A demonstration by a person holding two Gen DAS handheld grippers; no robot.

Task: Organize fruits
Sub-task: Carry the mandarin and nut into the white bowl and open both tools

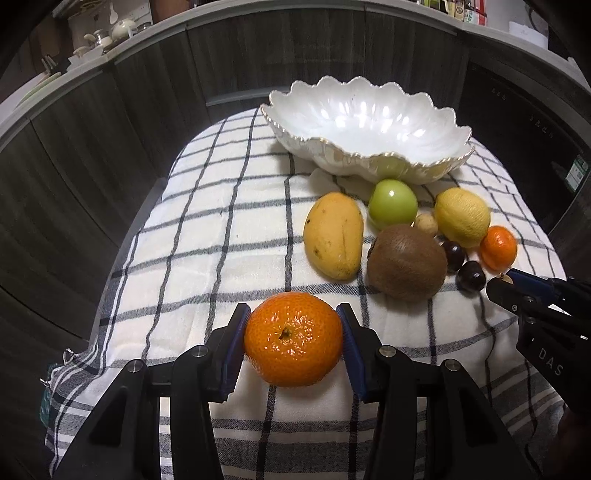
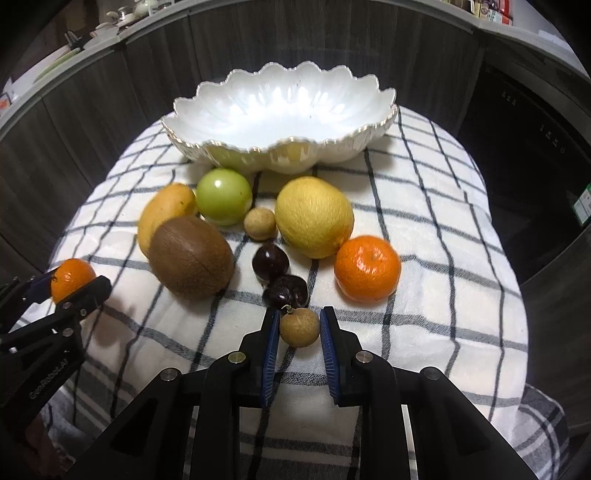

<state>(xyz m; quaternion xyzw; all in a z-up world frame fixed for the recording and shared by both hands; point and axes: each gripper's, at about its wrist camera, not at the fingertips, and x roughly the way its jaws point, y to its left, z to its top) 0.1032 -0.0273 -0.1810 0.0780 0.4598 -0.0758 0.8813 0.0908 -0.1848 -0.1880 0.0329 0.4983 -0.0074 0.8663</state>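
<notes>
My left gripper (image 1: pixel 293 313) is shut on a mandarin (image 1: pixel 293 339), its blue pads pressing both sides just above the checked cloth (image 1: pixel 207 236). My right gripper (image 2: pixel 300 314) is shut on a small tan longan (image 2: pixel 299 328) with a short stem. The white scalloped bowl (image 2: pixel 280 147) stands behind the fruit with nothing in it. On the cloth in front of it lie a mango (image 1: pixel 332 236), a green apple (image 2: pixel 223 201), a kiwi (image 2: pixel 190 256), a lemon (image 2: pixel 314 216), a second mandarin (image 2: pixel 367 269), a second longan (image 2: pixel 259 222) and two dark cherries (image 2: pixel 270 261).
The cloth drapes over a small table and falls away at its left and right edges. Dark wood-grain cabinet fronts (image 1: pixel 110 155) curve around behind, topped by a counter with crockery (image 1: pixel 110 33). A dark appliance (image 2: pixel 535 166) stands to the right.
</notes>
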